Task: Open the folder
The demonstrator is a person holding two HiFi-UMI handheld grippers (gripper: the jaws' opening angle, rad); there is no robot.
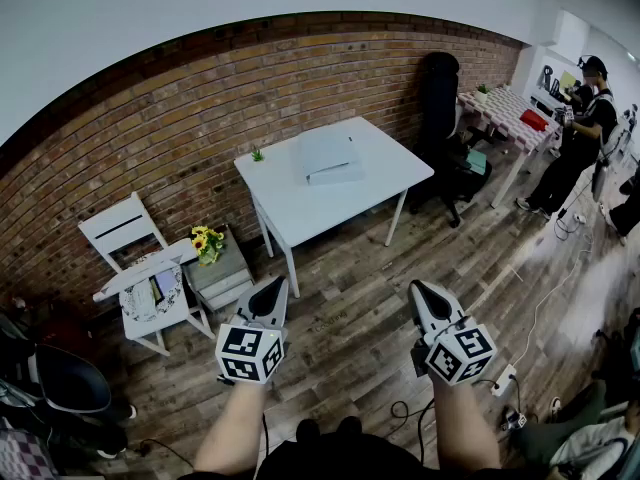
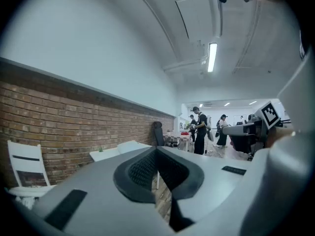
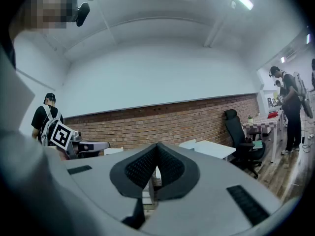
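Standing off, well short of white table (image 1: pixel 385 183).
Left gripper (image 1: pixel 269 286) and right gripper (image 1: pixel 421 290) side by side on table's near side, jaws pressed together, nothing between. White folder (image 1: pixel 330 156) flat on tabletop, toward far edge.

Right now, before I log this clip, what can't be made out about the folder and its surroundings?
- Folder on the white table, head view: too small and distant to show its opening edge or any clasp.
- Same folder, left gripper view: a small pale shape beyond the shut left gripper; no detail.
- Items on the white chair seat, head view: too small to identify.
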